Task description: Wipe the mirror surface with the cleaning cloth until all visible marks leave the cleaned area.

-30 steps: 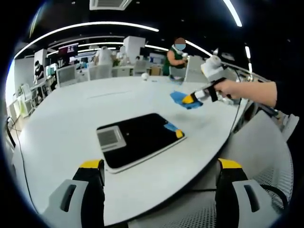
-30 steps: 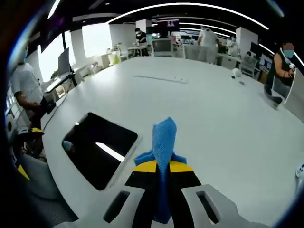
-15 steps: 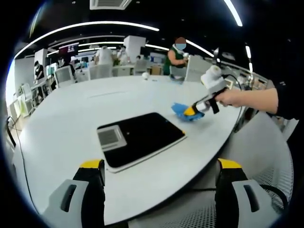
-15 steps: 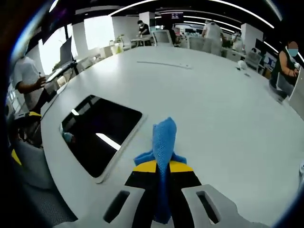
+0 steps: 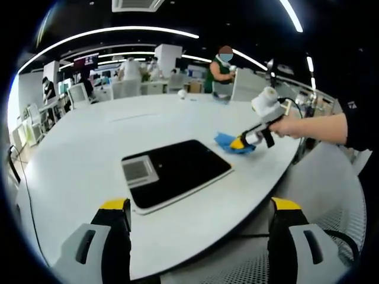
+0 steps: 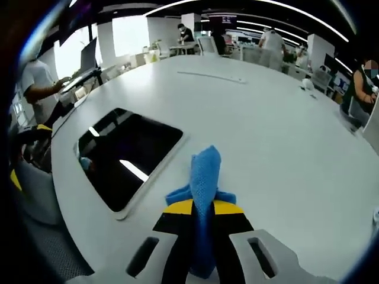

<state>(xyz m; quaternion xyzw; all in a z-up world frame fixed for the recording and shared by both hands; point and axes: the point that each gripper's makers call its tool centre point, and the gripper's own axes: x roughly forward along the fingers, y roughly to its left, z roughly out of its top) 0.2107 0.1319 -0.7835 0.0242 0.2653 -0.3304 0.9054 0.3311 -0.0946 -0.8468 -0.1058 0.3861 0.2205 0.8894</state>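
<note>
**Cloth carried toward mirror: approach notes**

Left tool [image 5: 198, 236]: lower edge of the left gripper view, yellow-tipped jaws spread wide, grasping nothing, hanging off the near rim of the round white counter [image 5: 77, 160].

Flat rectangular mirror with dark reflecting face and pale frame [image 5: 176, 171]: centre of that view, lying flat on the counter; centre left of the right gripper view [image 6: 127, 157]. No marks can be made out on it from here.

Blue cleaning cloth [image 6: 203, 177]: lower centre of the right gripper view, clenched between the jaws of the right tool [image 6: 198, 216], just beside the mirror's far corner.

Advice: lower until the cloth lies flat on the glass, then stroke in overlapping passes with light pressure, lest the mirror slide. The free left tool could steady the frame.
</note>
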